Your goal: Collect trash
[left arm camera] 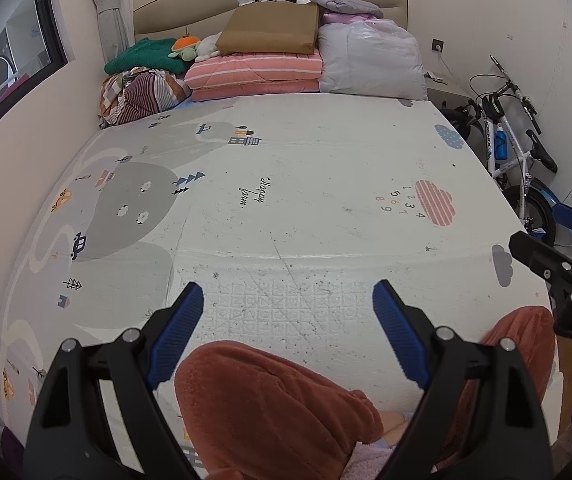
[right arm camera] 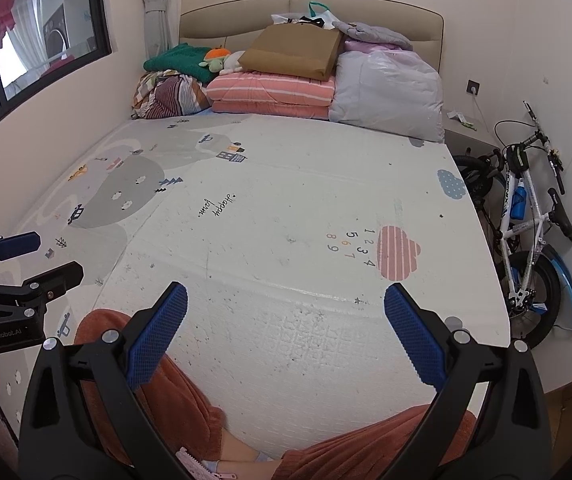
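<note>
My left gripper (left arm camera: 288, 292) hangs open over the near part of a printed play mat (left arm camera: 306, 184) that covers the bed, with nothing between its blue pads (left arm camera: 184, 320). To its right, my right gripper (right arm camera: 286, 294) is open and empty too; it also shows at the right edge of the left wrist view, right gripper (left arm camera: 546, 230). The left gripper (right arm camera: 52, 256) shows at the left edge of the right wrist view. Small dark specks (left arm camera: 222, 268) are scattered over the mat's embossed white area (right arm camera: 306, 332). No larger piece of trash shows.
A person's knees in orange fleece (left arm camera: 262, 400) rest on the mat under the grippers. Folded bedding (left arm camera: 254, 76), a brown paper bag (left arm camera: 270, 28) and soft toys (left arm camera: 186, 46) are piled at the headboard. A bicycle (right arm camera: 526, 216) stands right of the bed; a window (right arm camera: 46, 40) is on the left wall.
</note>
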A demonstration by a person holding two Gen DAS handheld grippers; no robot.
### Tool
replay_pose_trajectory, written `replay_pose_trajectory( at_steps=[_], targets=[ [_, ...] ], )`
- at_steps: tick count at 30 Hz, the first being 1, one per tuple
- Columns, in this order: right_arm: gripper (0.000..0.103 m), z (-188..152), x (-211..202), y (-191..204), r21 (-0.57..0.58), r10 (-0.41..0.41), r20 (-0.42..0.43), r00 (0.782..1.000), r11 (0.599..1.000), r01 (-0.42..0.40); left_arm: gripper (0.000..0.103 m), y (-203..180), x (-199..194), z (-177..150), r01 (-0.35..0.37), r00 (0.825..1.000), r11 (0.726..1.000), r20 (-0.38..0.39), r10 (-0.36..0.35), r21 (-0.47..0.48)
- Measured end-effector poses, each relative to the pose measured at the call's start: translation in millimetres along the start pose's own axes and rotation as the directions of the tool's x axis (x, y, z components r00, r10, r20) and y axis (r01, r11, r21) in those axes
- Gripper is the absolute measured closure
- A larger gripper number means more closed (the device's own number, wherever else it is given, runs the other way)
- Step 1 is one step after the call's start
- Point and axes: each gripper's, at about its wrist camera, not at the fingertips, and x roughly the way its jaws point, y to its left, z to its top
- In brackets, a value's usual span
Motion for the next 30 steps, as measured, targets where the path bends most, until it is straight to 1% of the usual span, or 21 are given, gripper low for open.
replay_pose_trajectory(
  at_steps=[5,9,11,14,18,21,24,27,28,30],
  targets=[
    [0.008,-1.7,-2.5,-1.3,-0.001,0.003,0.009,1.0,1.0,-0.003,0.017,-0.4,0.3,-1.9,0.018,1.0,1.0,0.0,-0.018,0.002],
    [0.008,-0.7,-4.5,-2.0,0.004,0.004,0.021,1.0,1.0,-0.005,0.016,-2.6,-1.6,-3.7,-0.023,1.0,1.0,0.015,0.023,0.009],
    [0.008,-1.8,-6.1,-4.2,0.005,0.004,0.027,1.0,1.0,-0.004,0.013,-2.0,-3.8,-4.4,-0.002,1.0,1.0,0.023,0.002,-0.001],
    [0.008,-2.2,-7.0,-4.4,0.003,0.0,0.031,1.0,1.0,0.0,0.012,-4.5,-6.8,-5.9,0.041,0.999,0.999,0.026,-0.041,0.014],
    [0.008,-3.8,-6.9,-2.5,0.0,-0.005,0.033,0.999,1.0,0.005,0.012,-6.8,-9.1,-6.2,0.072,0.997,0.997,0.035,-0.072,0.009],
    [0.008,-3.7,-6.9,-2.5,-0.001,-0.005,0.033,0.999,1.0,0.005,0.012,-8.8,-10.2,-5.3,0.031,0.998,0.999,0.051,-0.032,0.027],
    [0.008,-3.6,-6.9,-2.3,0.002,-0.006,0.034,0.999,1.0,0.006,0.012,-11.6,-12.5,-6.0,0.014,0.998,0.999,0.059,-0.016,0.038],
    [0.008,-4.1,-7.5,-3.7,0.006,-0.004,0.036,0.999,1.0,0.004,0.012,-15.1,-13.1,-7.2,-0.022,0.997,0.998,0.068,0.019,0.05],
    [0.008,-4.1,-7.4,-3.7,0.007,-0.004,0.037,0.999,1.0,0.004,0.012,-16.1,-12.6,-7.6,-0.028,0.997,0.998,0.068,0.024,0.053],
    [0.008,-4.8,-7.6,-4.5,0.007,-0.004,0.036,0.999,1.0,0.003,0.012,-17.7,-11.2,-8.5,-0.017,0.998,0.998,0.059,0.014,0.055]
  ],
)
